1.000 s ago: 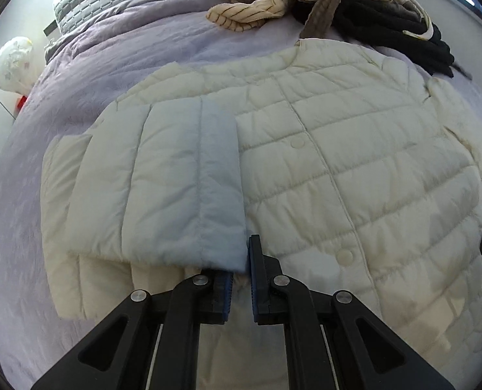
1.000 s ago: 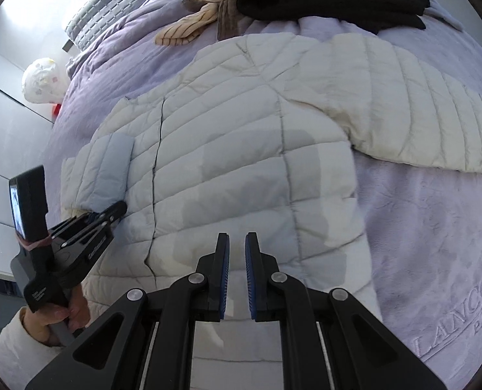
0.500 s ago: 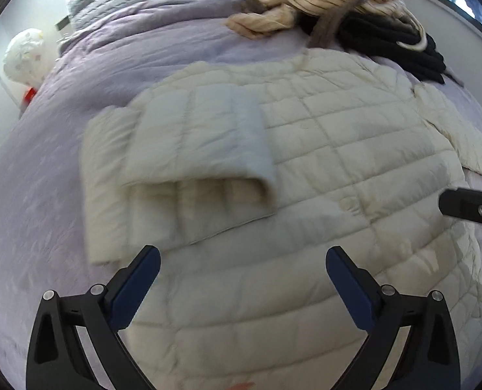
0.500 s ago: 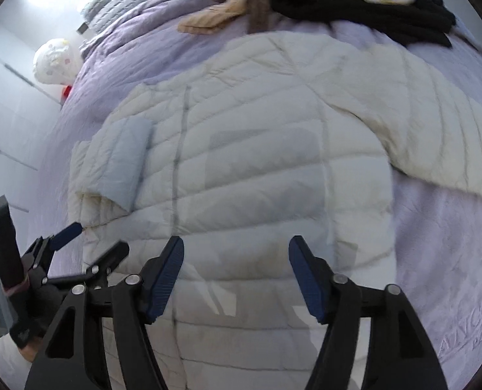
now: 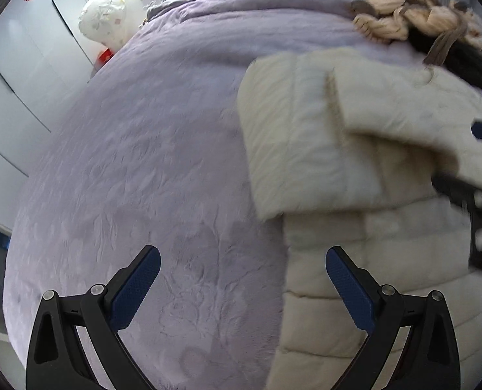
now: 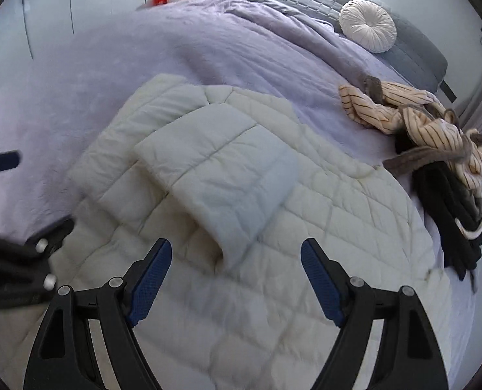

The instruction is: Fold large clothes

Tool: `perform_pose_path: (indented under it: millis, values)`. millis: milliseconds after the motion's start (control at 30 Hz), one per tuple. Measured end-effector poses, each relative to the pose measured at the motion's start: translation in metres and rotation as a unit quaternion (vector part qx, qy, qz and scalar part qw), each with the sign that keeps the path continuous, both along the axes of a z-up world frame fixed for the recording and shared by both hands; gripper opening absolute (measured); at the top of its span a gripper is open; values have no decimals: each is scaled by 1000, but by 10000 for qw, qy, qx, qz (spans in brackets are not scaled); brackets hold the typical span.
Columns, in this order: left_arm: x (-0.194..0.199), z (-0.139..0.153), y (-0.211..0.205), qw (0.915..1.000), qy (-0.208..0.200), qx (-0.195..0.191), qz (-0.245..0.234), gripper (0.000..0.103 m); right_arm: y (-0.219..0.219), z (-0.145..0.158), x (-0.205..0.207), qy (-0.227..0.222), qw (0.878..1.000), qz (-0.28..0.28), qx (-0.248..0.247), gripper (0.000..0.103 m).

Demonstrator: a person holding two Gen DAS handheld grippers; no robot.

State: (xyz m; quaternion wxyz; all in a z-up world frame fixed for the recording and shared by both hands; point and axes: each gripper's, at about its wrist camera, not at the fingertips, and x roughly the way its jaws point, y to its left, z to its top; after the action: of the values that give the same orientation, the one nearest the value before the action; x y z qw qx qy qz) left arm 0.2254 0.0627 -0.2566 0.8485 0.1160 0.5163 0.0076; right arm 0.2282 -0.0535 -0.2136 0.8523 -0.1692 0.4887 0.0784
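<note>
Two garments (image 6: pixel 429 130) heaped beside white jacket (image 6: pixel 273 227).

Lilac-covered bed (image 6: pixel 182 48) under cream puffer jacket (image 6: pixel 273 227), striped garment (image 6: pixel 403 113), round cushion (image 6: pixel 367 26).

Quilted matt puffer jacket (image 6: pixel 241 195), plush embossed bedspread (image 5: pixel 143 162), seemingly plastic tool (image 6: pixel 236 279) arms

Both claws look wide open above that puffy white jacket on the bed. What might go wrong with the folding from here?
The folded sleeve lies loose on the puffy jacket, held by nothing; it may spring open or slide off when the body is folded. The left claw hangs mostly over the purple blanket at the jacket's edge, so it could pinch blanket along with jacket. The striped garment and black clothes lie close and could get caught up.
</note>
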Motion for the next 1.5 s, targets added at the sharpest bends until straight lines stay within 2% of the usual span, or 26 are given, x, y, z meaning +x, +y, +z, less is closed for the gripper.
perform_pose_path:
  millis: [67,100,133,167,233,300,367,400,600,667,700,733,767,800,833,867,900,1000,1033,1100,1133,1200,1267,1367,1400,1500]
  values:
    - [2,-5,1,10000,-23,-3,50,102,-3,-6,10,41,9998,-180,83,80]
    - [7,-7,2,9999,-60,-21,91,102,-7,-8,13,18,9996,-273,102,62]
    - [10,-8,3,9998,-105,-33,141,102,-12,-8,15,0,9992,-380,134,25]
    - [15,-11,3,9996,-166,17,237,102,-20,-8,16,13,9981,-559,269,7]
    - [20,-12,4,9994,-163,11,321,102,-47,-4,12,6,9907,-1056,860,5]
    - [22,-12,7,9991,-155,-68,398,102,-78,0,5,33,9735,-1626,1609,5]
    - [24,-13,9,9990,-169,-38,421,102,-114,-5,-3,200,9420,-2305,2432,5]
    - [25,-14,11,9989,-167,2,432,102,-133,-12,-9,329,9213,-2658,2819,5]
    - [26,-15,22,9989,-96,163,436,102,-174,-44,-26,723,8550,-3337,3904,5]
    - [21,-11,30,9989,-66,68,460,102,-181,-51,-29,833,8312,-3446,4284,5]
    - [16,-6,29,9988,-85,20,485,102,-182,-53,-30,913,8231,-3495,4383,6]
    - [15,-2,32,9986,-134,-43,519,102,-181,-53,-30,997,8205,-3501,4407,7]
    - [15,6,35,9980,-237,-112,567,102,-179,-52,-31,1131,8214,-3477,4378,10]
    - [15,12,35,9976,-323,-157,597,102,-176,-49,-33,1245,8251,-3436,4309,25]
    - [17,15,35,9972,-384,-190,615,102,-174,-45,-37,1283,8292,-3373,4268,46]
    - [22,20,33,9967,-457,-226,630,102,-172,-37,-42,1247,8349,-3274,4245,54]
    - [28,22,31,9965,-495,-258,619,102,-171,-28,-47,1148,8422,-3189,4193,58]
    - [44,23,19,9965,-526,-232,603,102,-171,-5,-55,825,8712,-3046,3760,55]
    - [52,24,15,9959,-586,-229,643,102,-171,2,-53,626,8820,-2984,3593,40]
    - [62,21,10,9948,-613,-318,745,102,-170,10,-42,400,9014,-2896,3193,18]
    - [67,19,7,9947,-576,-364,764,102,-176,13,-35,376,9048,-2876,3117,18]
    - [77,10,-1,9957,-480,-290,742,102,-183,7,-20,331,9076,-2893,3026,17]
    - [84,-8,-10,9970,-349,-5,692,102,-195,-5,-12,388,9089,-3008,2862,17]
    - [85,-26,-15,9973,-245,79,686,102,-215,-32,-17,662,8967,-3257,2924,17]
    - [85,-28,-15,9972,-243,66,697,102,-218,-39,-18,717,8925,-3303,2987,14]
    - [86,-29,-15,9971,-228,88,714,102,-224,-42,-19,700,8905,-3262,3095,14]
